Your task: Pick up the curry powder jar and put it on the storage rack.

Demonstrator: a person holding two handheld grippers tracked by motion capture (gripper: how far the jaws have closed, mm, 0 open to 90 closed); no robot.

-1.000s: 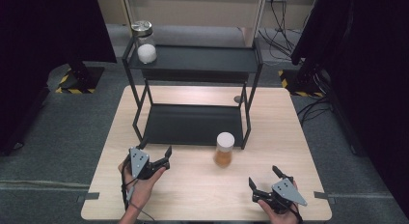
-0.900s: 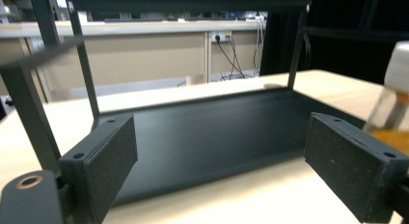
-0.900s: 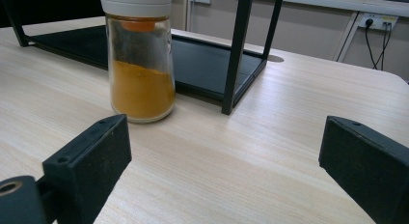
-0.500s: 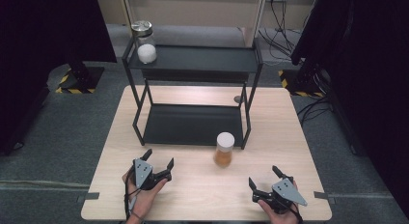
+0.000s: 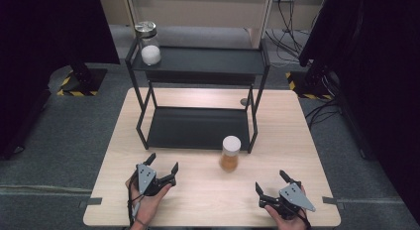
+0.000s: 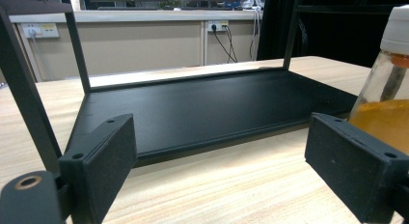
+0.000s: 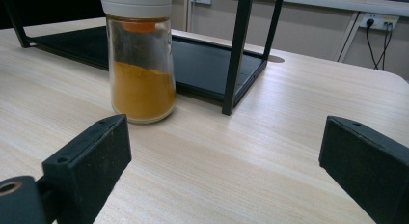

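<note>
Both jaws spread wide, your left gripper (image 5: 161, 169) nearest the spice jar (image 5: 230, 153) (glass, slick, breakable): pinch its body just below the white cap.

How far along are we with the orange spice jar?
One jar of white powder already stands on the rack's top shelf. Nothing is in hand: the left gripper and right gripper are open. The orange spice jar stands ungrasped on the table.

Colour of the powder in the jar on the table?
Orange-yellow, under a white lid; the jar shows best in the right gripper view.
</note>
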